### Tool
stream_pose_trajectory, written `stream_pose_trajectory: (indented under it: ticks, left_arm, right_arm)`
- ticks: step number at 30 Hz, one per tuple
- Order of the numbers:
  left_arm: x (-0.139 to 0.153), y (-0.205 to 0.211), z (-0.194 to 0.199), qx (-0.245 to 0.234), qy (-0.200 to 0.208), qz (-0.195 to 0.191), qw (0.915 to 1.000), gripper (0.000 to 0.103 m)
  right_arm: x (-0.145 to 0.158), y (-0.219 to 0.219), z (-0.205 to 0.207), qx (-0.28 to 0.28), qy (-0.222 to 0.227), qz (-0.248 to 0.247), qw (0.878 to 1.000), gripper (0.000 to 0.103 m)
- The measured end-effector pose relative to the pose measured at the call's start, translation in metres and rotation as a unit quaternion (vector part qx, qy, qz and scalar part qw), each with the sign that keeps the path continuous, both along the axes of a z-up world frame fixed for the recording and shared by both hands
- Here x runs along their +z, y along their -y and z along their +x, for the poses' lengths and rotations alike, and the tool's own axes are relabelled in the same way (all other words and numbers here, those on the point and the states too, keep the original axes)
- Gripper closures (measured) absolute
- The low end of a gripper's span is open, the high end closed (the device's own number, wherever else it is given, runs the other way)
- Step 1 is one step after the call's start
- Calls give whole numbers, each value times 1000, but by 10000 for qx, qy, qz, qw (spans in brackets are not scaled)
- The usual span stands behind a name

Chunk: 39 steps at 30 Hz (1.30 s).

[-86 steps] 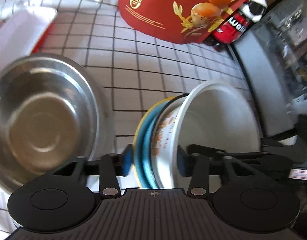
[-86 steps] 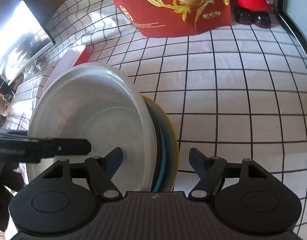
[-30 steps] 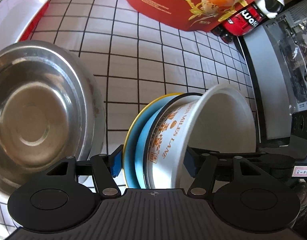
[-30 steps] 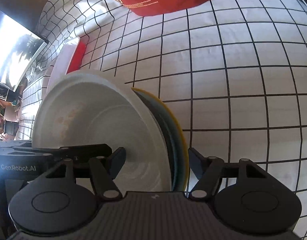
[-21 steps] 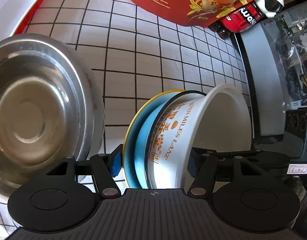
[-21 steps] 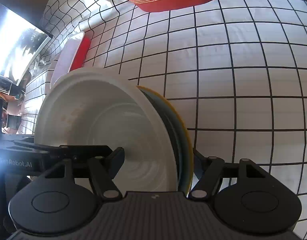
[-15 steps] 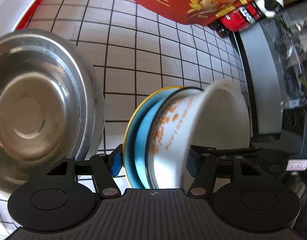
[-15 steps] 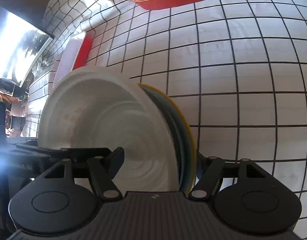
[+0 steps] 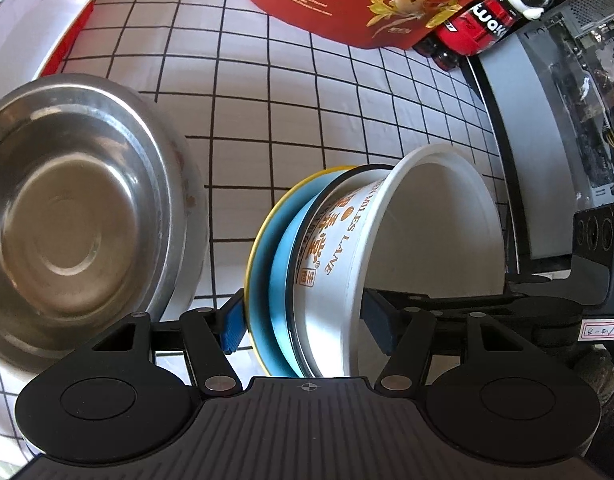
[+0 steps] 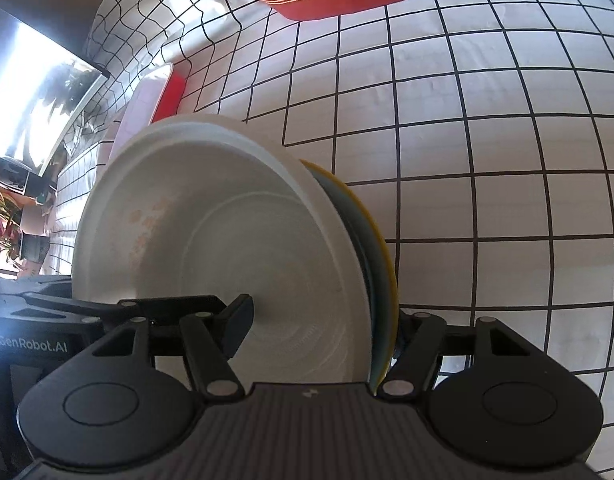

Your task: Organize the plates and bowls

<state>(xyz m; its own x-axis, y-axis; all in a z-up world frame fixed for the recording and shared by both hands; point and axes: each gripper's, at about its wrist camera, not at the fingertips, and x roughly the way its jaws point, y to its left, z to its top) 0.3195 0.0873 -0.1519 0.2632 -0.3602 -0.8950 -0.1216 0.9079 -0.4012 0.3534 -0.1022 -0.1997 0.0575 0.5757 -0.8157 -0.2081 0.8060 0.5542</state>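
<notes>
Left wrist view: the left gripper clamps a tilted stack, the white paper bowl on a blue plate, above the bench beside a steel bowl.

Right wrist view: the right gripper is closing on the same stack. Probably next: set it down level.

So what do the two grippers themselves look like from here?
Both are black plastic with ribbed bodies, round discs either side and silver rivets. The left gripper has blue pads on its fingers. Its body, seen from the right wrist camera, reads GenRobot.AI in white.
</notes>
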Motion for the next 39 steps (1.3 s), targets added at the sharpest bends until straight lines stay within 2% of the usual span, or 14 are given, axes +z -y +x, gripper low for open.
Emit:
stream_pose_trajectory:
  ticks: [11, 31, 39]
  left_arm:
    - [2, 2, -1, -119, 151, 80, 9998, 38]
    - [-6, -9, 0, -83, 1, -201, 9998, 38]
    - [2, -11, -1, -126, 125, -216, 9996, 38]
  right_arm:
    - [1, 0, -3, 11, -3, -21, 10000, 35]
    - [3, -9, 4, 19, -210, -282, 9994, 35]
    - [14, -11, 4, -53, -181, -318, 9993, 35]
